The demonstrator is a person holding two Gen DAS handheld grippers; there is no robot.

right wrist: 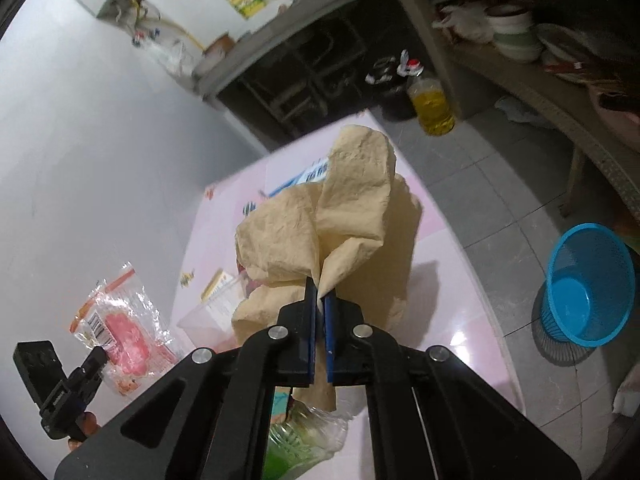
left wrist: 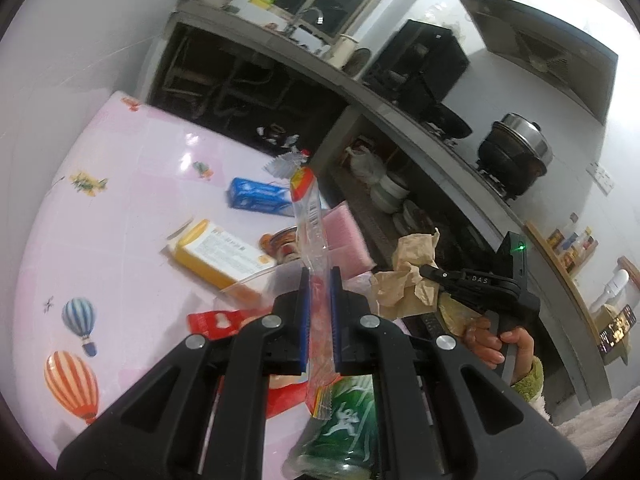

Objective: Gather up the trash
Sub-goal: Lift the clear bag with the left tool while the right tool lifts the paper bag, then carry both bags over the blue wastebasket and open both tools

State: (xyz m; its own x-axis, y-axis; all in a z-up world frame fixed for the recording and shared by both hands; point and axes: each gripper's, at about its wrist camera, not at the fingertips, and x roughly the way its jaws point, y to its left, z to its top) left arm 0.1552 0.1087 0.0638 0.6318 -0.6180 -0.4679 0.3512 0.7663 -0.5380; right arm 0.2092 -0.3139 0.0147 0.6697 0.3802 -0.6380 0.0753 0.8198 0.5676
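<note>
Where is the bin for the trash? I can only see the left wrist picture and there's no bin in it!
Observer: A blue basket stands on the grey floor beside the pink table. Nothing shows inside it.
Operator: Is the brown paper properly grabbed?
Observer: Yes. The right gripper is shut on a fold of the brown paper.
Operator: Is anything else on the floor?
Observer: A bottle of yellow liquid with a red cap stands near the counter.
</note>
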